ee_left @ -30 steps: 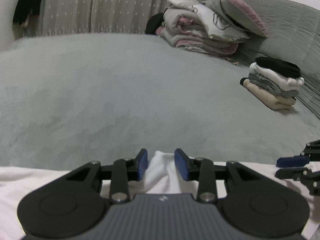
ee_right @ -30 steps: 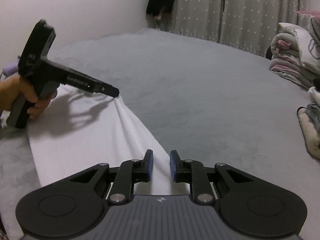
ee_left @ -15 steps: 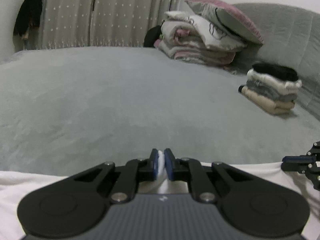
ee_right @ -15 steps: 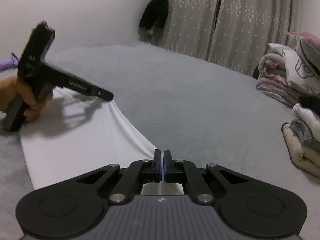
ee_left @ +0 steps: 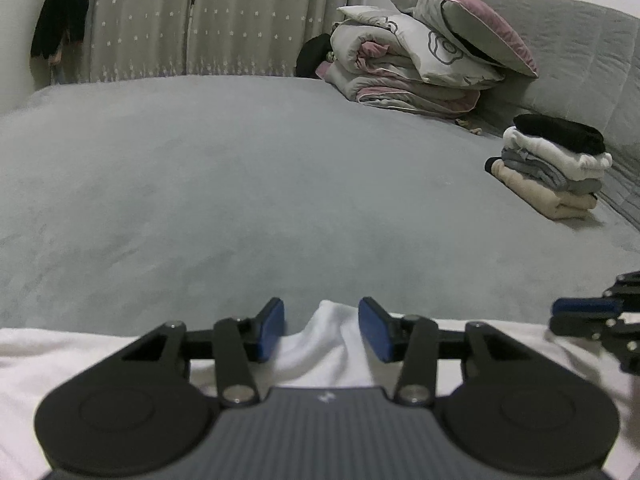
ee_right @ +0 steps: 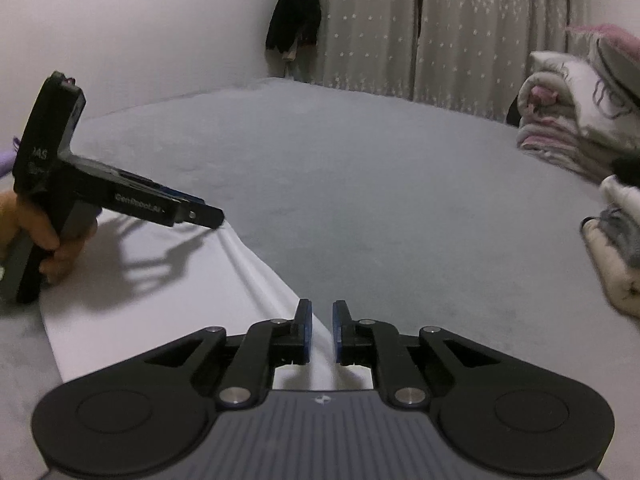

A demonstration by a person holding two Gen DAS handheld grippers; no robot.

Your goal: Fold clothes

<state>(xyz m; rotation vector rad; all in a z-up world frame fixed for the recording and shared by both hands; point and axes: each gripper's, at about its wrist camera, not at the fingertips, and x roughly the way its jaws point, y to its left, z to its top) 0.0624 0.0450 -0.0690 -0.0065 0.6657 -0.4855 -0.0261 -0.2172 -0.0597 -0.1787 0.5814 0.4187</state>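
A white garment (ee_left: 332, 332) lies flat on the grey bed (ee_left: 240, 184), its far edge running between both grippers. My left gripper (ee_left: 322, 312) is opening; a pinched-up peak of the white cloth stands between its blue pads without touching them. In the right wrist view the garment (ee_right: 160, 280) spreads to the left, with the left gripper (ee_right: 212, 218) at its far corner, held by a hand (ee_right: 52, 240). My right gripper (ee_right: 320, 312) is opening too, with a narrow gap over the garment's edge; its pads do not press the cloth. The right gripper (ee_left: 580, 316) also shows at the left wrist view's right edge.
A stack of folded clothes (ee_left: 552, 168) sits at the right by the padded headboard (ee_left: 580, 60). Rolled bedding and pillows (ee_left: 420, 64) are piled at the back. Curtains (ee_left: 220, 20) and a dark hanging item (ee_left: 60, 24) stand behind the bed.
Half a second ago both grippers were shut on the garment's edge; now both have let go, the left one wider. Neither hand has shifted much.
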